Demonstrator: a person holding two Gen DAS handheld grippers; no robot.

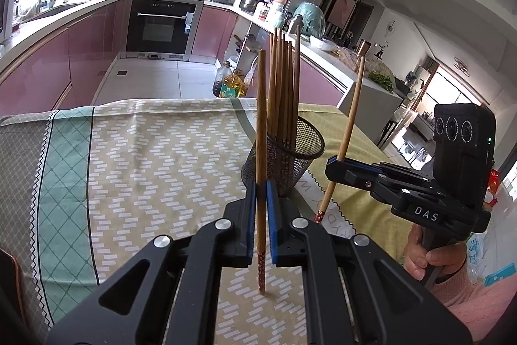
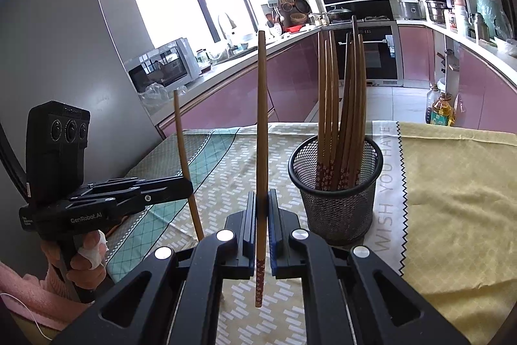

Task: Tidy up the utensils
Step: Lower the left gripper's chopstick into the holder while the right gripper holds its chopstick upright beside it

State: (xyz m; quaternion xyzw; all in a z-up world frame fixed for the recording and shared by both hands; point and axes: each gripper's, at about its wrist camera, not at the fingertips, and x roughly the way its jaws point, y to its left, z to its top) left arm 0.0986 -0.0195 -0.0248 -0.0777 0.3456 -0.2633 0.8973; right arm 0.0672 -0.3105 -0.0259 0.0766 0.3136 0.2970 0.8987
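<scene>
A black mesh cup (image 1: pixel 284 164) (image 2: pixel 336 193) stands on the table and holds several brown chopsticks (image 1: pixel 284 86) (image 2: pixel 339 105). My left gripper (image 1: pixel 261 193) (image 2: pixel 190 183) is shut on one brown chopstick (image 1: pixel 261 134) (image 2: pixel 184 151), held upright, its patterned tip just above the cloth, left of the cup. My right gripper (image 2: pixel 261 202) (image 1: pixel 336 165) is shut on another upright chopstick (image 2: pixel 261 134) (image 1: pixel 349 125), close to the cup's near side.
The table bears a patterned green and beige cloth (image 1: pixel 145 157) and a yellow cloth (image 2: pixel 452 199). Beyond its far edge are the kitchen floor, pink cabinets (image 1: pixel 80 54), an oven (image 1: pixel 158 28) and oil bottles (image 1: pixel 231 83).
</scene>
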